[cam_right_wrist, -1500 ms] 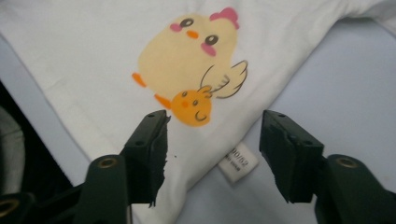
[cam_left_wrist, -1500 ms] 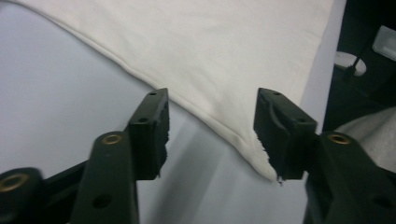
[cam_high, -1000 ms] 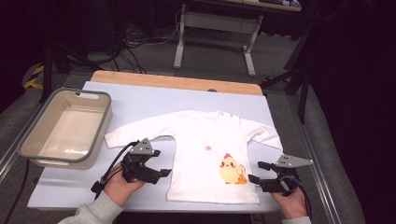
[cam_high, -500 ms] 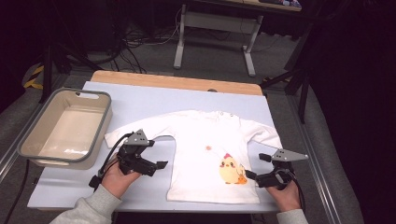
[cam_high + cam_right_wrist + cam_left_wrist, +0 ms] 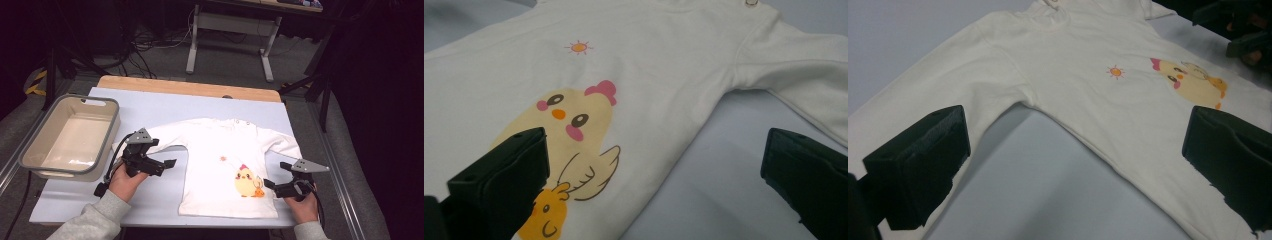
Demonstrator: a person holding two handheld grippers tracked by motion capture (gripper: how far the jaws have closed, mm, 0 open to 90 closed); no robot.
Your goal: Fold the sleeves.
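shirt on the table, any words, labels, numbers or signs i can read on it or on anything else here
None: no readable text in any view.
The white shirt bears pictures only, no lettering: a yellow chick and a small orange sun.
The grey bin shows no label or print.
The neckline snaps are too small to tell any marking.

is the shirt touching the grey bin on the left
Apart. The high view shows bare table between the end of the white shirt's sleeve and the grey bin's near wall.
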